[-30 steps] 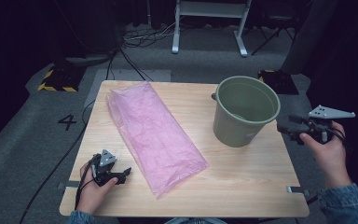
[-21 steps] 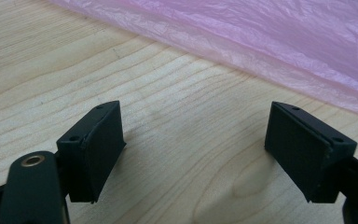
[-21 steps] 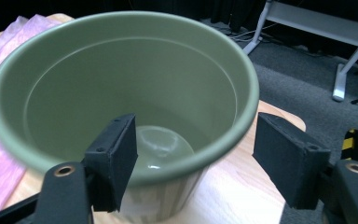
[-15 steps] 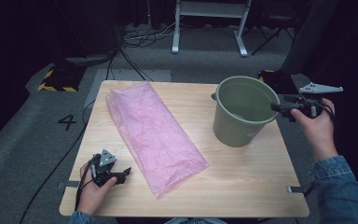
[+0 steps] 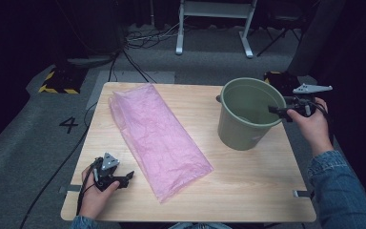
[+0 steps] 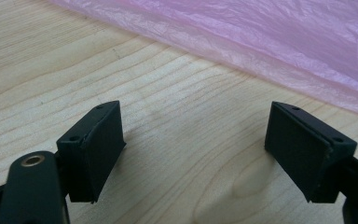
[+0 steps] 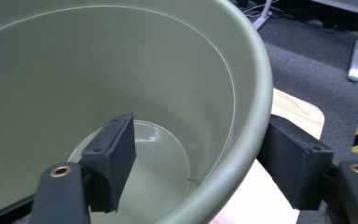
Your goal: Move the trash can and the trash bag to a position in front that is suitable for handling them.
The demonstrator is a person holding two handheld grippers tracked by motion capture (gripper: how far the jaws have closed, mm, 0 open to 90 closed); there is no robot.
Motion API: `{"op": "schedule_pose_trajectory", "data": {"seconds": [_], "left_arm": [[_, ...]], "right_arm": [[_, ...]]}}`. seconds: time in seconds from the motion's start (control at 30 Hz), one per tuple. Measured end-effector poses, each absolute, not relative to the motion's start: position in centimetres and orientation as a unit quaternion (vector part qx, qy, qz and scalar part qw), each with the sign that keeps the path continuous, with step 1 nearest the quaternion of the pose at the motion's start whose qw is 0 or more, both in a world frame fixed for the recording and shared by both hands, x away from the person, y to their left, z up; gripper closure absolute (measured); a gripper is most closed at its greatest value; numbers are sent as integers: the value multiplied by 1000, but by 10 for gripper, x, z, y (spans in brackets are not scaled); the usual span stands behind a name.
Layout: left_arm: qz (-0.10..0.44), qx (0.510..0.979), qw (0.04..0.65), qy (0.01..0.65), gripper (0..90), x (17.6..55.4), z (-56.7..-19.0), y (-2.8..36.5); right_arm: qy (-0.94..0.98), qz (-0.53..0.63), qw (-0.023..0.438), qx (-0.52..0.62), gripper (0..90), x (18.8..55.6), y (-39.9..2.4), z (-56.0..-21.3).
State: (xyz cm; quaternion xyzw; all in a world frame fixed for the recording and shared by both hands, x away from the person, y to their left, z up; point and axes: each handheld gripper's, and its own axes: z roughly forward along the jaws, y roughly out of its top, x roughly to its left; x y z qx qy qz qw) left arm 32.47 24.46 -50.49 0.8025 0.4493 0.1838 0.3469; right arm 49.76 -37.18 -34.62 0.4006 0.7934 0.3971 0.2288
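Bucket | rim wall passes between right gripper jaws, one inside, one outside | jaws spread, pads not pressing | left gripper well apart, open, empty

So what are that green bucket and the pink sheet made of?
The bucket looks like moulded plastic: smooth, one even colour, with a soft sheen inside. The pink sheet seems to be thin plastic film, probably a bag: translucent, crinkled and lying flat.

Pale olive-green bucket; translucent pink, crinkled plastic bag; light wood-grain table; black gripper; yellow-and-black striped block.
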Motion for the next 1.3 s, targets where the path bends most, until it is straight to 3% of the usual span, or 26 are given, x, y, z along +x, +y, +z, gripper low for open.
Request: {"op": "schedule_pose_trajectory", "data": {"seconds": [0.27,1.03,1.3], "left_arm": [[185,803,346,449,194,325,-505,244],[191,798,342,459,200,323,-505,242],[194,789,346,470,228,323,-505,242]], "right_arm": [[812,385,215,381,309,484,-365,-344],[858,378,174,301,287,383,-336,-342],[859,396,164,282,286,367,-323,-344]]}}
